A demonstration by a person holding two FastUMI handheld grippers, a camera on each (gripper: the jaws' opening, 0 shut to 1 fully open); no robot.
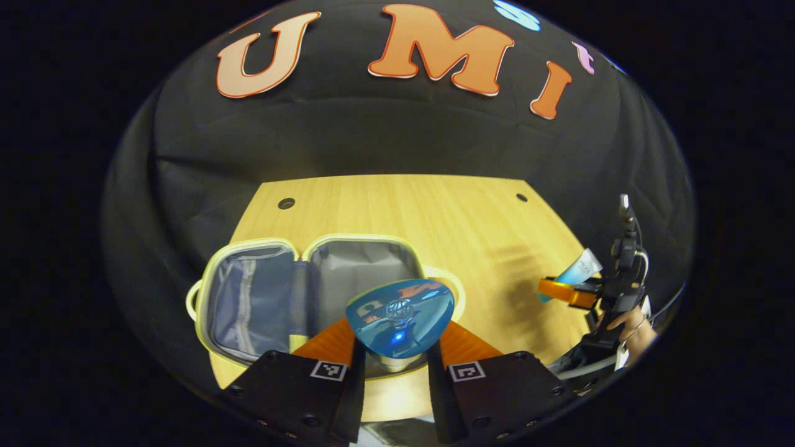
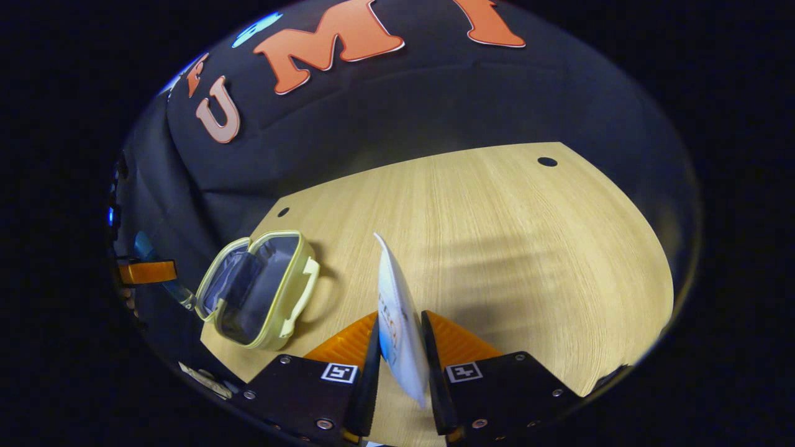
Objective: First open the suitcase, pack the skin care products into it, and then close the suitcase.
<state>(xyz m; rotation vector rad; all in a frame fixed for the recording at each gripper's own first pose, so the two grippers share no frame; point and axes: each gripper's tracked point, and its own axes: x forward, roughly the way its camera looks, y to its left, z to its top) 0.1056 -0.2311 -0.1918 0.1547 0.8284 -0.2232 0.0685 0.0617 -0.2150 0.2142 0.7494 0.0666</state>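
Suitcase [image 1: 310,292] lies open on the table [image 1: 435,211]. Left gripper [image 1: 397,347] pinches a glossy blue bottle [image 1: 400,316] above it: rigid, likely slippery. Right gripper [image 2: 400,366] clamps a white tube [image 2: 397,316], soft; grip it mid-body.

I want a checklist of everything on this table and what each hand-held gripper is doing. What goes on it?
Surface: wooden table, two small holes near its far edge.
Job's things: yellow-trimmed suitcase lies open, grey lining showing; blue compact held above it; white tube held over bare table.
Clutter: nothing seen.
Grippers: left hand-held gripper shut on the blue compact; right hand-held gripper shut on the white tube.
Cables: a pale cable by the right hand-held gripper's body, seen in the left gripper view.
Surroundings: black cloth wall behind the table.
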